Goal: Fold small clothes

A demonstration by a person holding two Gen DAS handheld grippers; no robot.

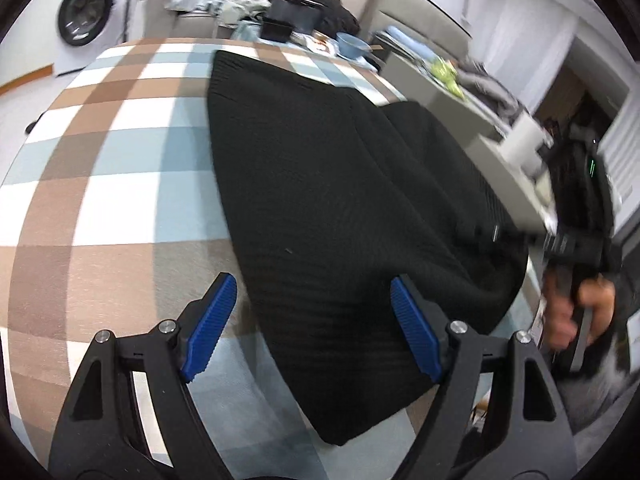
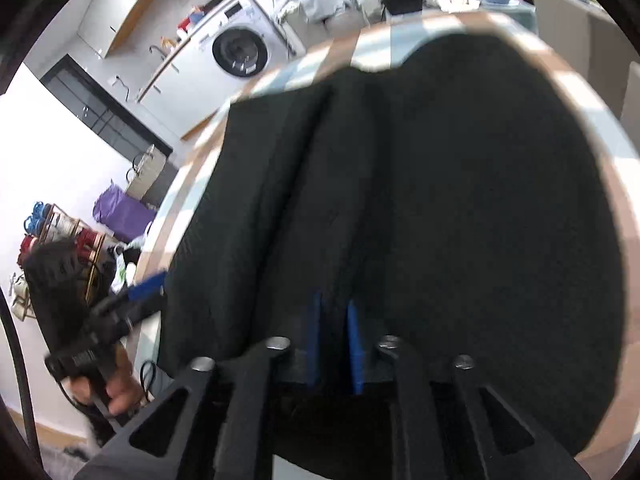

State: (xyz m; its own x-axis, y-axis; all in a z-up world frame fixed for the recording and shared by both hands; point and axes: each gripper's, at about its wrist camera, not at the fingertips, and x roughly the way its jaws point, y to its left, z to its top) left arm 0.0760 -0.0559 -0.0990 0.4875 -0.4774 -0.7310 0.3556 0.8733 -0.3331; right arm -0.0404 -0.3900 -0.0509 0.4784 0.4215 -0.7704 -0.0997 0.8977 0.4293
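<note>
Garment: black knit sweater (image 1: 344,216) spread on the checked surface (image 1: 104,168), just ahead of and under both tools.
Left hand-held gripper (image 1: 312,320): jaws wide, empty, hovering over the near edge, left pad over bare cloth cover.
Right hand-held gripper (image 2: 335,320): jaws narrow, blue pads pinching a raised ridge of knit.
Risk, thin pinch: likely slipping free on lifting, hold looking shallow.
Risk, uneven fold: one side held only, sweater probably dragging or bunching.
Risk, left closing: maybe catching the checked cover too.
</note>
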